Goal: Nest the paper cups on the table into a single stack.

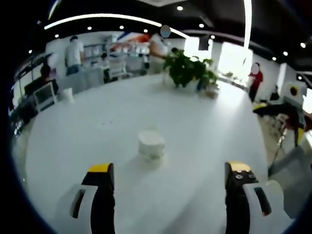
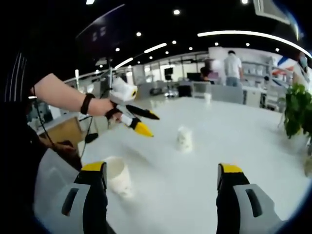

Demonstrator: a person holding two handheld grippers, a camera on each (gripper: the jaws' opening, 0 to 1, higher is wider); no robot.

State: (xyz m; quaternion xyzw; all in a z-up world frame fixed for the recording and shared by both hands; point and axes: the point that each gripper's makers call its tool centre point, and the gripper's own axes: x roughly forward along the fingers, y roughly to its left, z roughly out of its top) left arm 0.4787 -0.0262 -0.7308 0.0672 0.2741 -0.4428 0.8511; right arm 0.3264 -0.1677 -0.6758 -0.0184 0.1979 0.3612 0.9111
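Item: white paper cup [image 2: 184,138], upright, axis vertical, blurred. Second white paper cup [image 2: 118,176], partly behind my jaw. My left gripper [image 1: 168,178], right gripper [image 2: 163,175]: wide apart, empty.

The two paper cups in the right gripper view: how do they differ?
The near cup sits low beside the right gripper's own left jaw and looks large; the far cup stands further out on the table and looks small. The near cup leans in this view; the far one looks upright. Both are white.
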